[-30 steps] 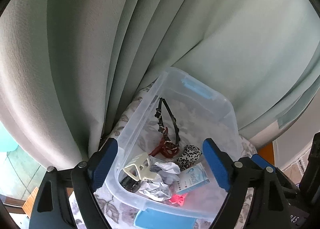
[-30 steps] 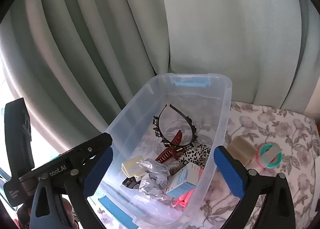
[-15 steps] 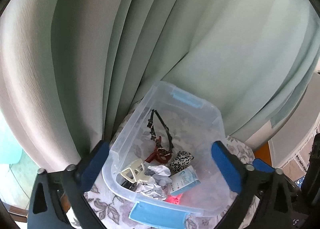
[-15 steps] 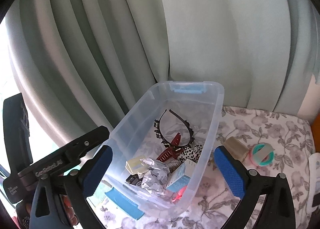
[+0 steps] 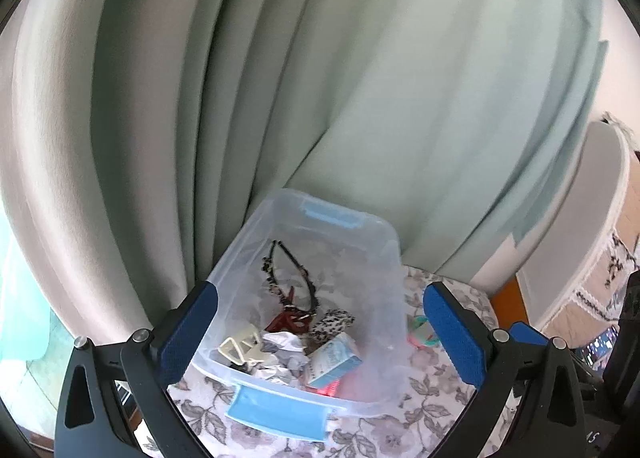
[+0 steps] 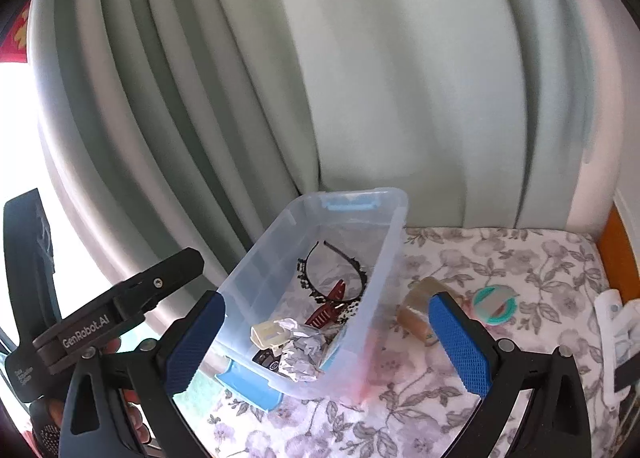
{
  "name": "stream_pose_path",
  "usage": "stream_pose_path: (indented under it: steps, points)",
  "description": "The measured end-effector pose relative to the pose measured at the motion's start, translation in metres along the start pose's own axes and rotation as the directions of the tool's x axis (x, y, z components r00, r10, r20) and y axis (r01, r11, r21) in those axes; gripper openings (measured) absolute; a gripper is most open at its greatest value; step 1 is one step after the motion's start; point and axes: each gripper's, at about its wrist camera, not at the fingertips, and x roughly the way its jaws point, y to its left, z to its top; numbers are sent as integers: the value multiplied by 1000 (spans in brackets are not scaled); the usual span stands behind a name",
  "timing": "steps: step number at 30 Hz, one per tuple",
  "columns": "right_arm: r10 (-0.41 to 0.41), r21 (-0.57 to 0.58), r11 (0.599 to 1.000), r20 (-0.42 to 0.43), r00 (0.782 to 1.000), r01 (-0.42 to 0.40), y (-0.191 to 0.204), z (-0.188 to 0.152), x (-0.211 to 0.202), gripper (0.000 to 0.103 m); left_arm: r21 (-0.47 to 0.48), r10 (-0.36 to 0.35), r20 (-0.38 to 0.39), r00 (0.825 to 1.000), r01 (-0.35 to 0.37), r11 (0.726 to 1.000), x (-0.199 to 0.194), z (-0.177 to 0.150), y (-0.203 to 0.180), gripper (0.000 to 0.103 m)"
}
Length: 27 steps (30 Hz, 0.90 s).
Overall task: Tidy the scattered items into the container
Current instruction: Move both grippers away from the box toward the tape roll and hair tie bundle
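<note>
Both my claws hang wide open and empty above the bin.
My left claw (image 5: 320, 332), jaws just spread, and right claw (image 6: 326, 342) frame the clear bin (image 6: 394, 226) on the floral desk (image 6: 520, 258); tape roll (image 6: 416, 316) and teal ring (image 6: 494, 306) lie beside it.

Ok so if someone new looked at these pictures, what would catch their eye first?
Probably the clear plastic bin with blue handles on the floral cloth, in front of pale green curtains. It holds a jumble: a black headband, a red hair clip, crumpled paper. Beside it on the cloth lie a roll of tape and a teal ring.
</note>
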Motion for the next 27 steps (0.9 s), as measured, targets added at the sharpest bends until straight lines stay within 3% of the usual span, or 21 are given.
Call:
stream_pose_path:
  steps: [16,27]
  points:
    - [-36,79,996,103,994,28,-60,-11,-59,103,170,-29,20,999,25,985,-14,-13,-86,103]
    - [-81,161,985,98,992,65,-110,-31,-75,103,200,-93,-52,994,101,974,7,-39,-125,103]
